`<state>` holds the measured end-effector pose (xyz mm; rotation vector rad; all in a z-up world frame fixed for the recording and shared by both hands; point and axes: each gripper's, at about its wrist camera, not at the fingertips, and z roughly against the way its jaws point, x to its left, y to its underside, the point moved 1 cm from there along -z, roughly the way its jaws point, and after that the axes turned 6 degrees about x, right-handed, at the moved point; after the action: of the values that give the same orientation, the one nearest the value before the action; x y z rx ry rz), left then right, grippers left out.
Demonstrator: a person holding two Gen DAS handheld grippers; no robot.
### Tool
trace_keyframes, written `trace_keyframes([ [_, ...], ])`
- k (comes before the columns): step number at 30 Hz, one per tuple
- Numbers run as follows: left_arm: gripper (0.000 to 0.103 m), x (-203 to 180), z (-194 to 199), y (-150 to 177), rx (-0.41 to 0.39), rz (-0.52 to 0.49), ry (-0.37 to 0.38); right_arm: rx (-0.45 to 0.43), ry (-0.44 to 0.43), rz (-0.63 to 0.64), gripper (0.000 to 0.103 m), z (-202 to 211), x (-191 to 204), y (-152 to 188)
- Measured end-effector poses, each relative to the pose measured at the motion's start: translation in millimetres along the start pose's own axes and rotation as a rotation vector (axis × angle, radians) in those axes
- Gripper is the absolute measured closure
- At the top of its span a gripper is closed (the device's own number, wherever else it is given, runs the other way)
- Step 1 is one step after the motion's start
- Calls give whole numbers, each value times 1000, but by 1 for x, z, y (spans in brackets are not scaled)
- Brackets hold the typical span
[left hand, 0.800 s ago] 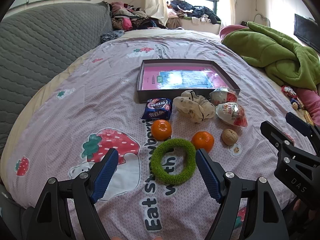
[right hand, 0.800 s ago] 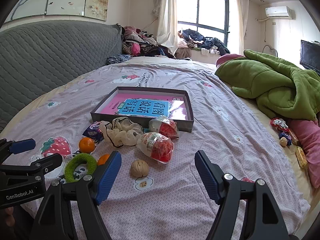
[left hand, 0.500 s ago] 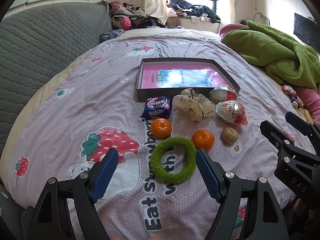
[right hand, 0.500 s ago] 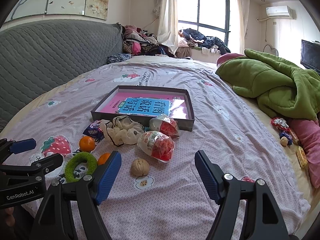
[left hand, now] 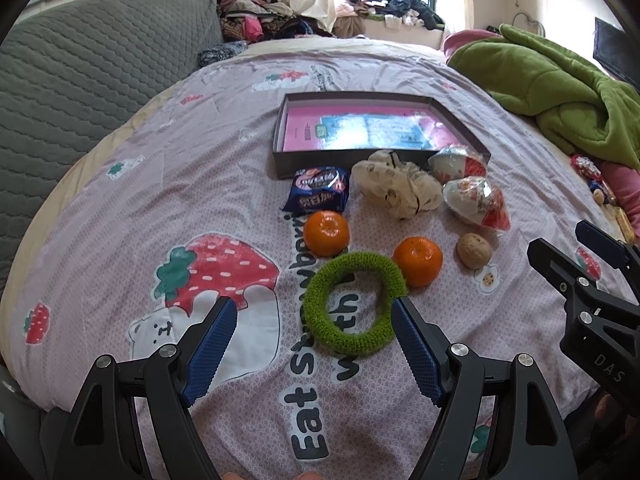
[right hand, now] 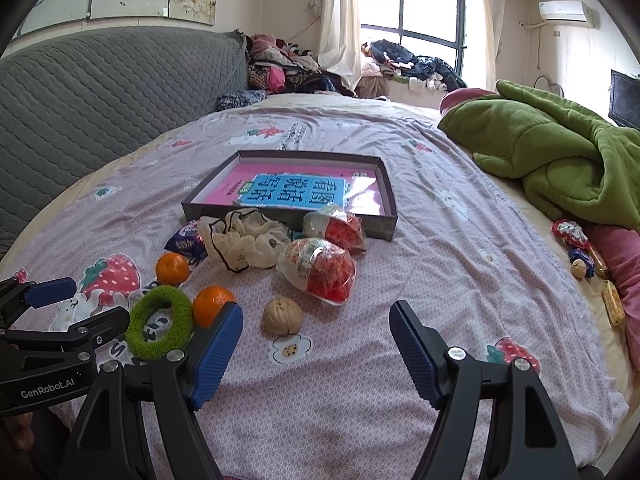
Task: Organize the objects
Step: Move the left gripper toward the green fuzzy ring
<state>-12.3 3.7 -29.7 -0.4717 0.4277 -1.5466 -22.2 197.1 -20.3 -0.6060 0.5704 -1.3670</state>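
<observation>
Two hand-held grippers hover over a pink printed bedspread (left hand: 120,208), the left gripper (left hand: 312,344) and right gripper (right hand: 316,352) both with jaws spread wide and empty. At centre frame lie a green ring (left hand: 354,303), two oranges (left hand: 326,233) and a walnut (left hand: 474,250), with snack packets just above them. A shallow box (left hand: 280,136) holding a pink book sits at upper centre.

Both cameras sit low over the near end of the bed (left hand: 120,208), tilted down and facing the window (right hand: 408,12). The left view looks down more steeply and from closer; the right stands beside it. Both share the box (left hand: 280,152) and the green ring (right hand: 158,326).
</observation>
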Motion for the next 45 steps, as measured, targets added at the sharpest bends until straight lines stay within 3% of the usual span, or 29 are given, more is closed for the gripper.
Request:
trace_keyframes([
  [20, 23, 7, -30, 5, 115, 28, -6, 126, -58, 9, 28, -27, 5, 12],
  [45, 23, 21, -75, -6, 110, 34, 49, 140, -69, 4, 28, -66, 6, 6],
])
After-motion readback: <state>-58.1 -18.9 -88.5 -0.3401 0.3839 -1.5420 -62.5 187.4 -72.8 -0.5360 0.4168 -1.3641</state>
